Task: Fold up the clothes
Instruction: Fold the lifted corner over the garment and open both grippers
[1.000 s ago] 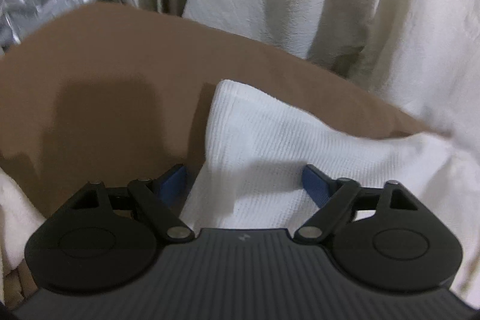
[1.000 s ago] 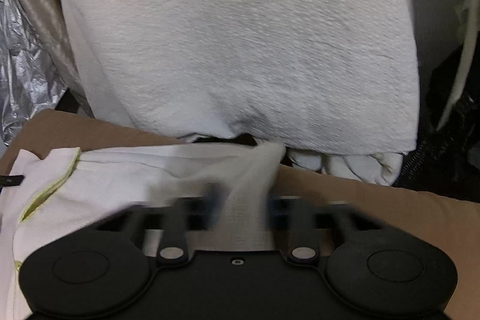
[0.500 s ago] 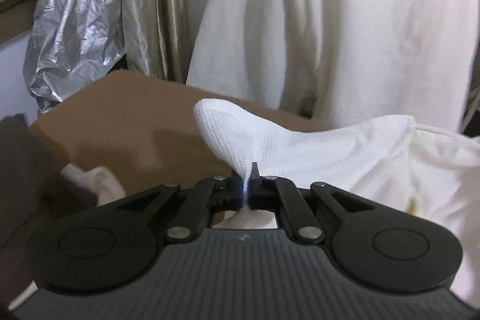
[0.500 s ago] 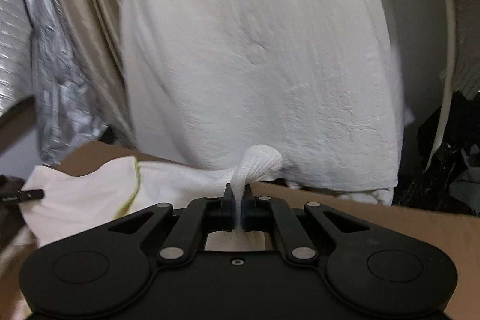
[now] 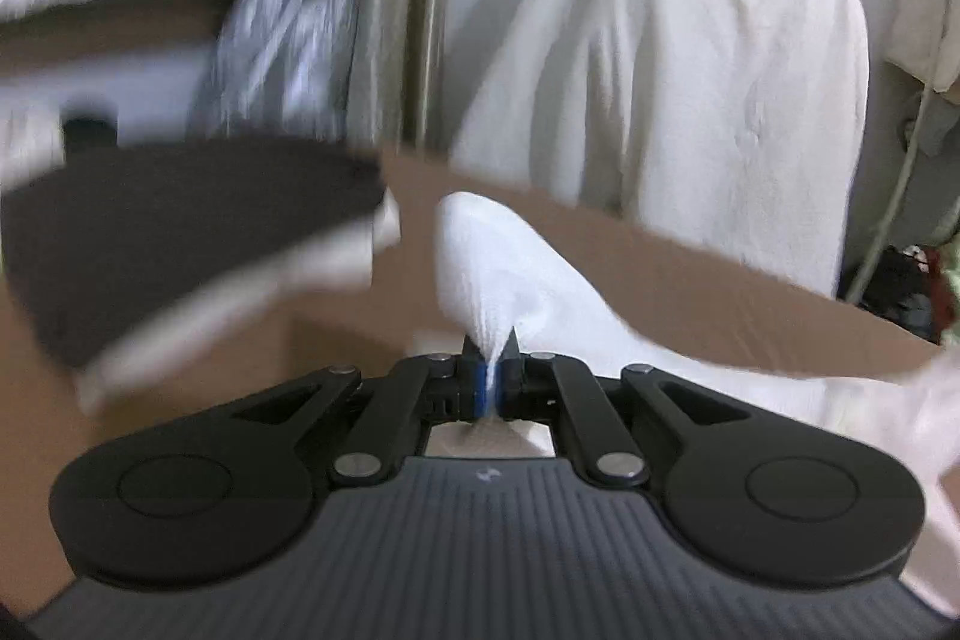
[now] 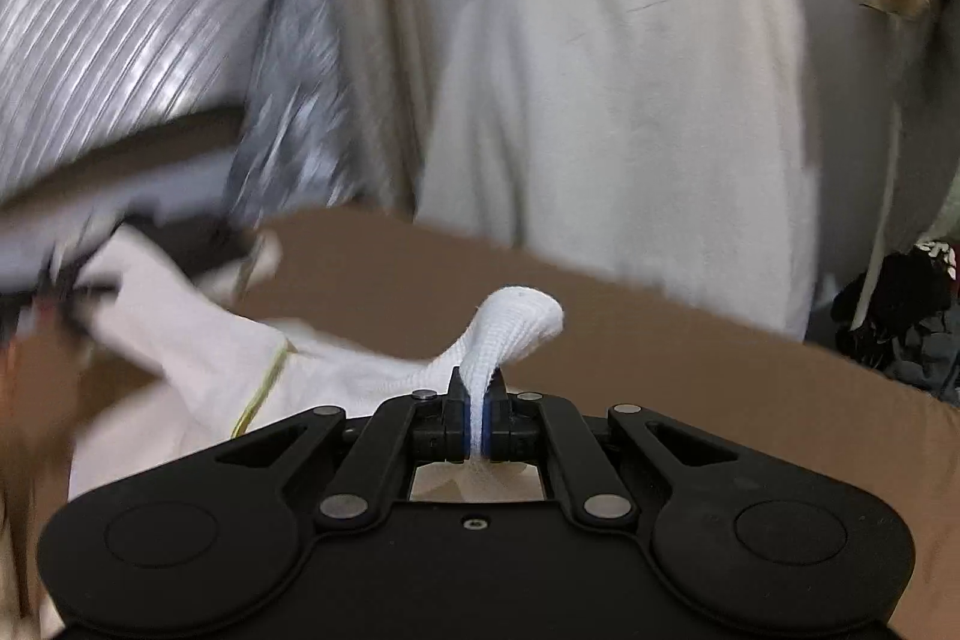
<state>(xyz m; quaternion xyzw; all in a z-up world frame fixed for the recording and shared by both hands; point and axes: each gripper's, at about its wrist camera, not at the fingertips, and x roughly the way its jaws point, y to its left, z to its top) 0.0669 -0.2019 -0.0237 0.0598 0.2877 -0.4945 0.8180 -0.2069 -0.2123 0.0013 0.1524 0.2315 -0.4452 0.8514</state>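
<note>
Pinching a bunched fold of the white garment [image 5: 480, 274] between its blue-faced pads, the left tongs [image 5: 493, 388] are pressed together on the cloth, which bulges up in a rounded hump just ahead of the tips and trails away to the right over the brown table [image 5: 690, 268]. To the left of that hump a blurred dark item with a pale edge [image 5: 180, 232] lies on the same surface; what it is cannot be told. The right tongs [image 6: 477, 421] are likewise clamped on another fold of the white garment [image 6: 516, 322], the knit fabric curling forward over the tips, while the rest of it spreads to the left across the table [image 6: 660, 340] with a thin yellow trim line [image 6: 264, 388] running along one seam. Beyond the table's far edge a cream-white cloth [image 6: 630, 100] is draped upright over something hidden, and a crinkled silver sheet [image 6: 120, 10] with a beige curtain [image 6: 372, 10] beside it fills the left background. Much of the left side of both views is smeared by blur.
</note>
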